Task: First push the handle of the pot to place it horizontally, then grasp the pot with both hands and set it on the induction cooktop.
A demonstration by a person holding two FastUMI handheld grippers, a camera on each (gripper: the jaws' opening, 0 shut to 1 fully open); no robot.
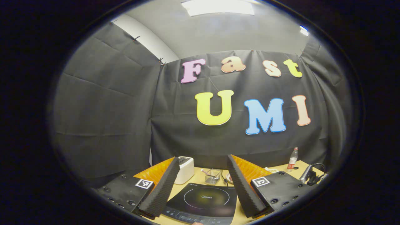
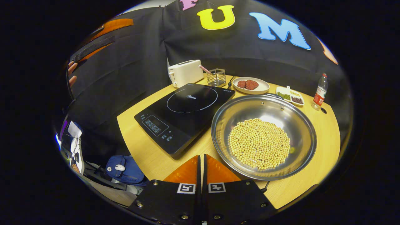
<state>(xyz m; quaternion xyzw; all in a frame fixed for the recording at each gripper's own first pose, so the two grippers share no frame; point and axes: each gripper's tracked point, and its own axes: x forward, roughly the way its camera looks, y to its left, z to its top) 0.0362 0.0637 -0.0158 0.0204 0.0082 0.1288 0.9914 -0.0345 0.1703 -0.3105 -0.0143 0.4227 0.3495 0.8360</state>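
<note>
A wide steel pot (image 2: pixel 300 125) holding yellow beans sits on the round wooden table, right of the black induction cooktop (image 2: pixel 184 109) and touching its edge. A small handle (image 2: pixel 275 95) shows at the pot's far rim. My right gripper (image 2: pixel 202 156) hovers over the table's near edge, shut with nothing between its fingers, its tips just left of the pot's near rim. My left gripper (image 1: pixel 203 157) is held high and open, looking at the wall, with the cooktop (image 1: pixel 203 200) below between its fingers. From the right gripper view, the left gripper (image 2: pixel 122 31) is up at the far left.
Behind the cooktop stand a white toaster (image 2: pixel 185 72) and a wire basket (image 2: pixel 216 77). A plate of red food (image 2: pixel 251 85), a small divided dish (image 2: pixel 290 95) and a plastic bottle (image 2: pixel 320 90) sit at the back right. A blue bag (image 2: pixel 125 168) lies on the floor.
</note>
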